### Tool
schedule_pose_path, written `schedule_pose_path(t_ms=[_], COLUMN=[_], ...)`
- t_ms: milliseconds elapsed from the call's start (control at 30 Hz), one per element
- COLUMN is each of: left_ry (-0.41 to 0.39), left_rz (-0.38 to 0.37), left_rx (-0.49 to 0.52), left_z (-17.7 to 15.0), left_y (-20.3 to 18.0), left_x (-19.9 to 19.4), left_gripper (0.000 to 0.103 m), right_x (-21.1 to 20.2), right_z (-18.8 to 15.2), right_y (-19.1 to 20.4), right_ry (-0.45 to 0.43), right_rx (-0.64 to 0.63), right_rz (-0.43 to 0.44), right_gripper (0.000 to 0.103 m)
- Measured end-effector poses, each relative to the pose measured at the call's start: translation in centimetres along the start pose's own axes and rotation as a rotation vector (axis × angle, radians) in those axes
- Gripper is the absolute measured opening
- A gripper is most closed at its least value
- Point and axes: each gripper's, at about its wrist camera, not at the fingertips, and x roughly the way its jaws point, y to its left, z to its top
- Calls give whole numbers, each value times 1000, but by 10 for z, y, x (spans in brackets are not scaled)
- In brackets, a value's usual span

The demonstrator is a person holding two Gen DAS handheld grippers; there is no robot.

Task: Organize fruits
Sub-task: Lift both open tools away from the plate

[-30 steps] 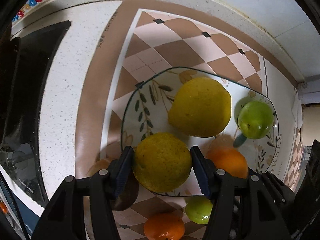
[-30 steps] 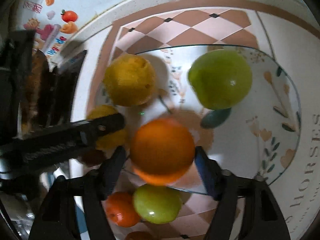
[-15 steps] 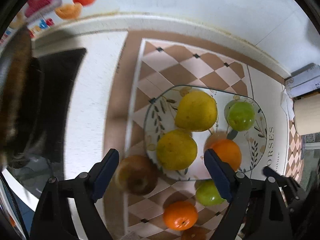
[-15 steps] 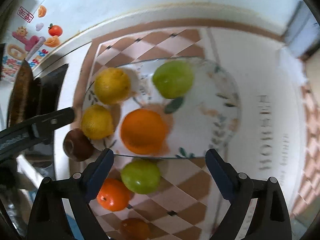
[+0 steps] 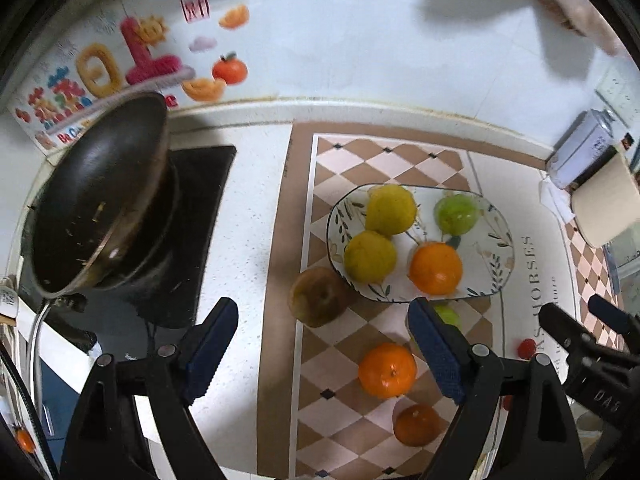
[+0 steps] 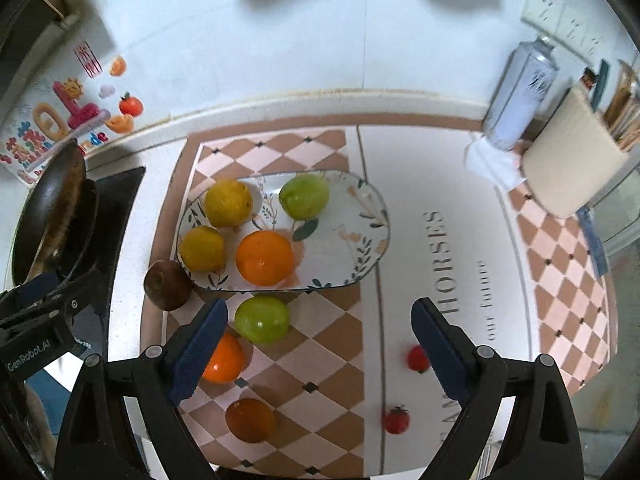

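A leaf-patterned plate [image 5: 502, 256] [image 6: 360, 216] on the checkered mat holds two yellow fruits [image 5: 390, 209] [image 5: 370, 256], a green apple [image 5: 456, 214] [image 6: 304, 196] and an orange [image 5: 435, 268] [image 6: 264, 257]. A brown fruit [image 5: 318, 297] [image 6: 167, 285] touches the plate's left edge. In front of the plate lie a green apple [image 6: 262, 319], an orange [image 5: 387, 369] [image 6: 224, 358] and a darker orange [image 5: 418, 425] [image 6: 250, 419]. My left gripper [image 5: 324, 354] and right gripper [image 6: 320, 346] are open, empty and held above these loose fruits.
A dark pan [image 5: 96, 196] sits on a black stove [image 5: 200, 184] at the left. Two small red tomatoes [image 6: 417, 358] [image 6: 396, 420] lie on the mat's right. A paper roll [image 6: 572, 160] and a can [image 6: 520, 92] stand at the back right by the wall.
Both grippers opened, letting go of a yellow fruit and the orange on the plate, then pulled back and up. The view now takes in the whole counter.
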Motion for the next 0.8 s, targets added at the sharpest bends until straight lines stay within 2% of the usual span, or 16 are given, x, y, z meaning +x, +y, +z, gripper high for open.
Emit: schedule_pose_path(t_ms=[233, 500, 667, 800], left_ry=[-103, -164, -169, -152], left_rz=[-2, -14, -27, -24], left_rx=[6, 17, 10, 3], left_z=[-18, -29, -33, -31], left_y=[-8, -14, -15, -15], left_x=[-52, -83, -87, -79], left_gripper=[87, 87, 87, 87], right_x=[-47, -86, -90, -74], right_z=[-18, -25, -23, -16], right_y=[-5, -4, -5, -7], right_ry=[-63, -127, -128, -91], right_rx=[-6, -24, -23, -7], right_rz=[15, 21, 40, 89], right_gripper=[95, 95, 95, 95])
